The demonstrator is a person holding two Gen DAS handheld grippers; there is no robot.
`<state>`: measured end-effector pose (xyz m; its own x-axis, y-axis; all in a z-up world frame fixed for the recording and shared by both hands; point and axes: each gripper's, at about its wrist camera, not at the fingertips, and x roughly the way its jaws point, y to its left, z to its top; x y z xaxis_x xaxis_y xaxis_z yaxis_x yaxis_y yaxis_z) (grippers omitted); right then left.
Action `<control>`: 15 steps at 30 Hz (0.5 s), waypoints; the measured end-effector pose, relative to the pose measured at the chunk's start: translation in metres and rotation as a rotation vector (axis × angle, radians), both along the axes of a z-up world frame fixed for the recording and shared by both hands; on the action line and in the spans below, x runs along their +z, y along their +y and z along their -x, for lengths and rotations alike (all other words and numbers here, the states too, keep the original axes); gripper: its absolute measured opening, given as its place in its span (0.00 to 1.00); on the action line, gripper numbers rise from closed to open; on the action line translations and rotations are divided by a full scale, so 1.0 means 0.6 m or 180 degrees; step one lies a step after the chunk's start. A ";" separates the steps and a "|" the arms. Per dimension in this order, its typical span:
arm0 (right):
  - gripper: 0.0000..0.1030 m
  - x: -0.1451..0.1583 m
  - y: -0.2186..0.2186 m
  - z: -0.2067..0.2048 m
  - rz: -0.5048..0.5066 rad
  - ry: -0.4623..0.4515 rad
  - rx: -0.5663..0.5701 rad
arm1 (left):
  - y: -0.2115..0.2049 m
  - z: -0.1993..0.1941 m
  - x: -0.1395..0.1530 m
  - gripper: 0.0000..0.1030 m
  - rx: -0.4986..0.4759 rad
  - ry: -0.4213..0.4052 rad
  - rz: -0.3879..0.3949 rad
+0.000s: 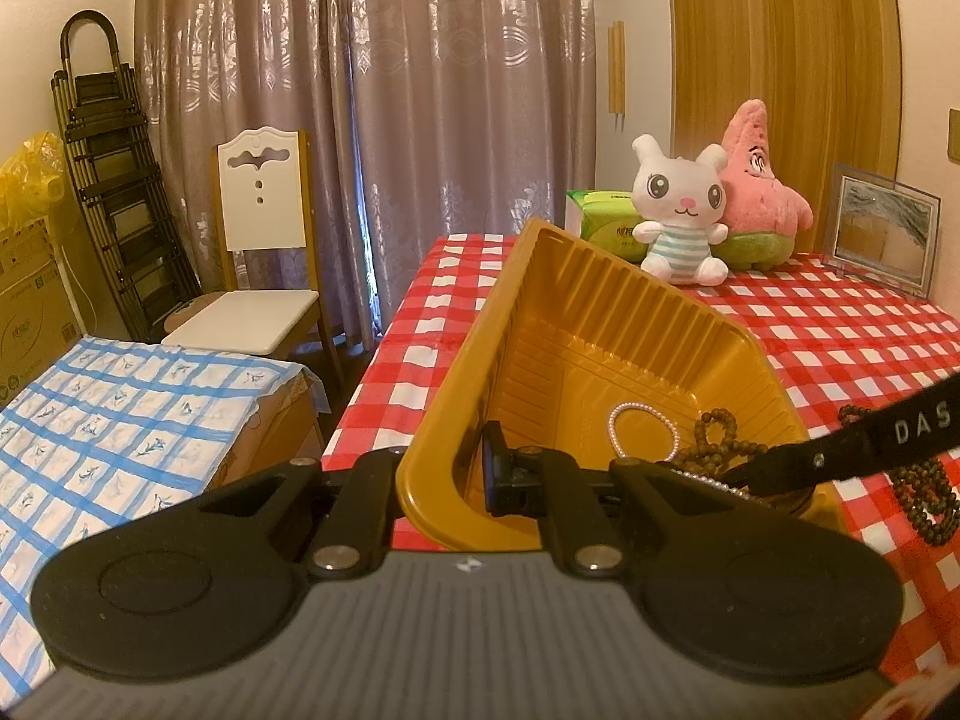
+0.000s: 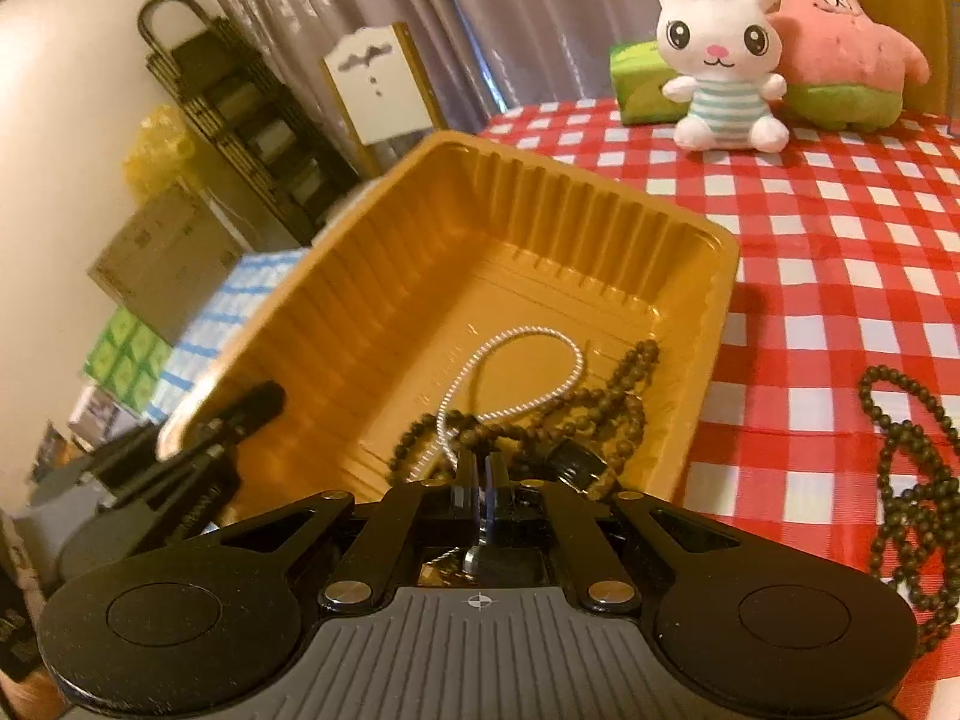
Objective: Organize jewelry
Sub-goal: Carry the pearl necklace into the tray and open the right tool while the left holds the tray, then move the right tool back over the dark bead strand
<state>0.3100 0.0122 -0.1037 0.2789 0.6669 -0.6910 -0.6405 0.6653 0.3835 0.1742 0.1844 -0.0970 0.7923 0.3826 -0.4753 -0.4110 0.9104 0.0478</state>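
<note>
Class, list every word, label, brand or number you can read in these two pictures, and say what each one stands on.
"DAS": white letters on the black strap that crosses the lower right of the left wrist view; the rest runs out of frame.
Green tissue pack: an orange logo, too small to read.
Cardboard boxes: printing too blurred to read.
Right wrist view: no readable text.

We see from the left wrist close behind the gold tray (image 1: pixel 600 312), facing the curtain (image 1: pixel 360 120). Right wrist view tilts steeply into it; both share the plush toys (image 2: pixel 720 60).
</note>
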 end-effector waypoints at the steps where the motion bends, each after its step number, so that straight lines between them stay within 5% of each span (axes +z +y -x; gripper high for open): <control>1: 0.10 -0.001 -0.001 0.001 0.0014 -0.0011 0.0001 | 0.000 0.000 0.000 0.09 0.0000 0.0000 -0.0002; 5: 0.38 0.001 -0.009 0.011 0.0018 -0.0079 -0.0038 | 0.000 0.000 0.000 0.09 -0.0002 -0.0001 -0.0006; 15: 0.43 0.026 -0.046 0.033 0.0015 -0.0247 -0.0141 | 0.001 -0.002 -0.001 0.09 0.0003 0.0003 0.0002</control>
